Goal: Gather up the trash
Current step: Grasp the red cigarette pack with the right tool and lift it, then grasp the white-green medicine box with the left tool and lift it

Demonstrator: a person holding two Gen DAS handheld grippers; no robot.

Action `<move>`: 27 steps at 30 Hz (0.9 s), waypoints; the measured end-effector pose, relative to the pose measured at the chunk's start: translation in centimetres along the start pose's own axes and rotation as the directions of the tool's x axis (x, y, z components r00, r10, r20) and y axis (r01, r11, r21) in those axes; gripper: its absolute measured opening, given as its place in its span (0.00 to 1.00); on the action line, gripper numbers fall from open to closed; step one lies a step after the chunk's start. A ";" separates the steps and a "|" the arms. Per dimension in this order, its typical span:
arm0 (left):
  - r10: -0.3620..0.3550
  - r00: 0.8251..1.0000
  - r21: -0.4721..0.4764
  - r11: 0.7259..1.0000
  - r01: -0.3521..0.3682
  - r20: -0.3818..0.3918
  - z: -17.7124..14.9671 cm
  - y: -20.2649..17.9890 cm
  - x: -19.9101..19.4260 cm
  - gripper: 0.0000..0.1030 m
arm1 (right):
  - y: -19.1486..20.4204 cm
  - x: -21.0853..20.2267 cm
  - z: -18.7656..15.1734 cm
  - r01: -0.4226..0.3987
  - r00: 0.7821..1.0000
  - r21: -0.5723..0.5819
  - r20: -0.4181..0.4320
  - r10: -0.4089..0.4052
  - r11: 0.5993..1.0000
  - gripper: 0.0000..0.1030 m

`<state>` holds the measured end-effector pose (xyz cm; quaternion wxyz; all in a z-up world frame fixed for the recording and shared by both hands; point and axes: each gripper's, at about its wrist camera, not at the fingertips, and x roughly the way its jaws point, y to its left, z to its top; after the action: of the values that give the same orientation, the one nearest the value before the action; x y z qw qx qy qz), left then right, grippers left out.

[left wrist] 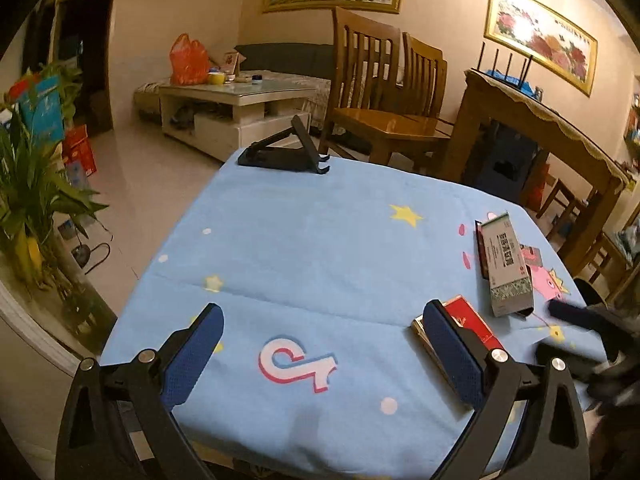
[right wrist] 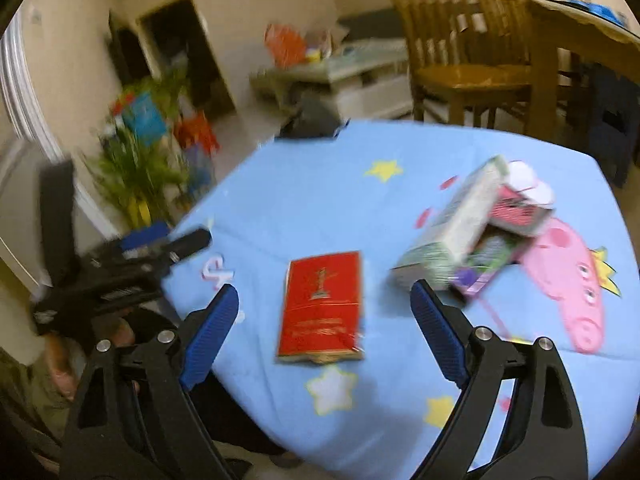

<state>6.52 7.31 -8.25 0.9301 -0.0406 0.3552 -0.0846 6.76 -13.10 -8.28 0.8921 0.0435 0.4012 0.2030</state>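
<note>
A flat red box (right wrist: 322, 306) lies on the blue cartoon tablecloth (right wrist: 320, 200); in the left wrist view it (left wrist: 472, 322) shows partly behind my left gripper's right finger. A long green-and-white carton (left wrist: 506, 266) lies beyond it, also in the right wrist view (right wrist: 452, 228), resting on a smaller pink and purple box (right wrist: 516, 210). My left gripper (left wrist: 320, 328) is open and empty above the cloth. My right gripper (right wrist: 324, 310) is open, its fingers either side of the red box and above it. The right wrist view is blurred.
A black folding stand (left wrist: 286, 152) sits at the table's far edge. Wooden chairs (left wrist: 384, 92) and a wooden table (left wrist: 540, 120) stand beyond on the right. A potted plant (left wrist: 36, 184) stands left of the table. A white coffee table (left wrist: 236, 108) is further back.
</note>
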 end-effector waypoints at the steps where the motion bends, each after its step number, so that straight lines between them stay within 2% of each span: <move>1: -0.006 1.000 -0.007 1.000 0.006 -0.003 0.0 0.0 0.0 0.93 | 0.5 1.1 0.2 0.001 1.000 -0.006 -0.021 -0.001 1.000 0.84; 3: -0.017 1.000 -0.019 1.000 0.017 -0.012 0.2 0.4 0.3 0.93 | 1.5 2.8 0.2 0.012 0.998 -0.023 -0.059 -0.013 1.000 0.84; 6: -0.017 1.000 -0.017 1.000 0.016 -0.013 0.0 0.3 0.6 0.93 | 3.0 5.3 -0.7 0.113 0.986 -0.104 -0.113 -0.125 0.988 0.83; 7: -0.017 1.000 -0.018 1.000 0.017 -0.014 0.0 0.3 0.6 0.93 | 3.5 5.9 -1.1 0.144 0.979 -0.138 -0.126 -0.162 0.980 0.77; 8: -0.016 1.000 -0.017 1.000 0.016 -0.014 0.1 0.3 0.6 0.93 | 3.7 6.4 -1.5 0.162 0.972 -0.160 -0.146 -0.186 0.974 0.62; 14: -0.019 0.999 -0.034 0.999 0.018 -0.030 0.0 0.8 0.9 0.93 | 4.4 4.5 -2.6 0.200 0.969 -0.202 -0.106 -0.225 0.959 0.61; 17: -0.019 0.999 -0.035 0.999 0.018 -0.033 0.0 0.9 1.0 0.93 | 2.3 1.8 -3.2 0.191 0.978 -0.130 -0.062 -0.200 0.973 0.61; 20: -0.028 0.999 -0.023 0.999 0.027 -0.042 -0.1 0.5 1.2 0.93 | -1.4 -3.5 -4.2 0.159 0.987 -0.014 0.031 -0.159 0.987 0.61; 23: -0.059 0.995 0.019 0.998 0.061 -0.081 -0.4 -0.9 2.0 0.93 | -5.9 -8.9 -5.2 0.171 0.974 0.113 0.129 -0.185 0.979 0.61; 26: -0.141 0.981 0.067 0.986 0.151 -0.135 -0.2 -3.7 3.0 0.93 | -12.1 -14.2 -7.1 0.158 0.953 0.255 0.215 -0.215 0.954 0.61; 27: -0.191 0.969 0.077 0.976 0.205 -0.158 0.2 -4.9 3.4 0.93 | -13.9 -15.4 -7.7 0.144 0.947 0.297 0.236 -0.219 0.944 0.61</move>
<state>8.51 1.90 -9.61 0.8886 -0.0260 0.4137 -0.1963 -3.51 -32.56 -6.07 0.9380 0.1565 0.3046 0.0539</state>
